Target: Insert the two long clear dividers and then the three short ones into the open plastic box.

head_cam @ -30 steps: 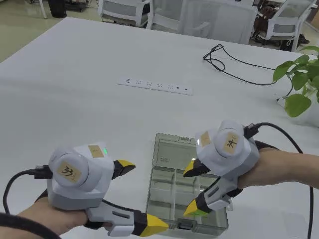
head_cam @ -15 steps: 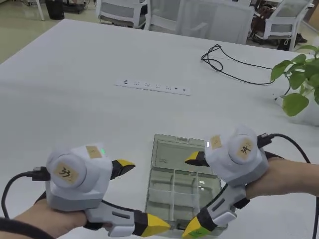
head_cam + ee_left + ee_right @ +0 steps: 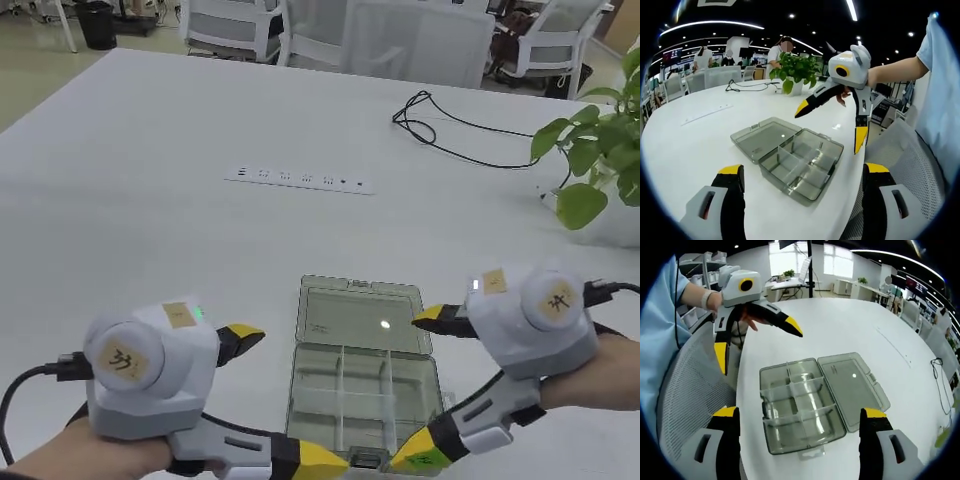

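Box (image 3: 360,318) of smoky plastic, lid laid flat, near front edge of white bench (image 3: 150,200); clear dividers (image 3: 345,385) upright inside, marking off compartments. Left claw (image 3: 283,397) just beside box's left wall, jaws wide apart, holding nothing. Right claw (image 3: 418,388) at box's right edge, likewise spread wide and empty. Beyond: power strip (image 3: 300,180), black cable (image 3: 450,125), potted plant (image 3: 590,170).
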`<move>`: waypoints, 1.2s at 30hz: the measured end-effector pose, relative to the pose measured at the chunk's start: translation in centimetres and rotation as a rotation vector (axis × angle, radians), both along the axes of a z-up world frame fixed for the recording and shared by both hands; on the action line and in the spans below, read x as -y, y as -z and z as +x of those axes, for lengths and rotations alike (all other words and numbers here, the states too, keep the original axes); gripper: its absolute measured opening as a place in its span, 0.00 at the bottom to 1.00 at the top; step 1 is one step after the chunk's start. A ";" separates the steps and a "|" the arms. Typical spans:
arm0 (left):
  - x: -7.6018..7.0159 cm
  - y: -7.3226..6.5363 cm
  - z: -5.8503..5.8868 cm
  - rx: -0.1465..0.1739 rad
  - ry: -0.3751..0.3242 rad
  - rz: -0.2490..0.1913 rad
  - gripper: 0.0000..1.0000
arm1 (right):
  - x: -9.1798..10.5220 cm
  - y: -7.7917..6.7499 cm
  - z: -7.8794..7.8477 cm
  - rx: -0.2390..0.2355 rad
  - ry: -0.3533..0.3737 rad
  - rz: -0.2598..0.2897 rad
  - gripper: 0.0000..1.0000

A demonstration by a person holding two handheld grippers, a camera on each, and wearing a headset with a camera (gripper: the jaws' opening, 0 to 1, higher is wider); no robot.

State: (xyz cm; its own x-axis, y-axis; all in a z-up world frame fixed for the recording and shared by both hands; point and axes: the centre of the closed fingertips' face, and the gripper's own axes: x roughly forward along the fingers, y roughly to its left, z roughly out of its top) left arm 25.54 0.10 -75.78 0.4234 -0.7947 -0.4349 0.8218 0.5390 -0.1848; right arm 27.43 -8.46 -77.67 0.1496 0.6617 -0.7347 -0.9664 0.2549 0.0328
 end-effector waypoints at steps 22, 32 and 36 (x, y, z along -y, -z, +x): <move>-0.7 0.6 -0.3 -0.009 -0.015 0.010 1.00 | 13.3 1.9 -0.8 -0.014 0.148 -0.176 0.97; -1.2 0.6 -0.3 -0.004 -0.026 0.021 1.00 | 16.8 3.4 -0.9 -0.018 0.096 -0.293 0.91; -1.5 0.5 -0.2 0.001 -0.030 0.027 1.00 | 18.0 4.2 -1.0 -0.025 0.062 -0.346 0.86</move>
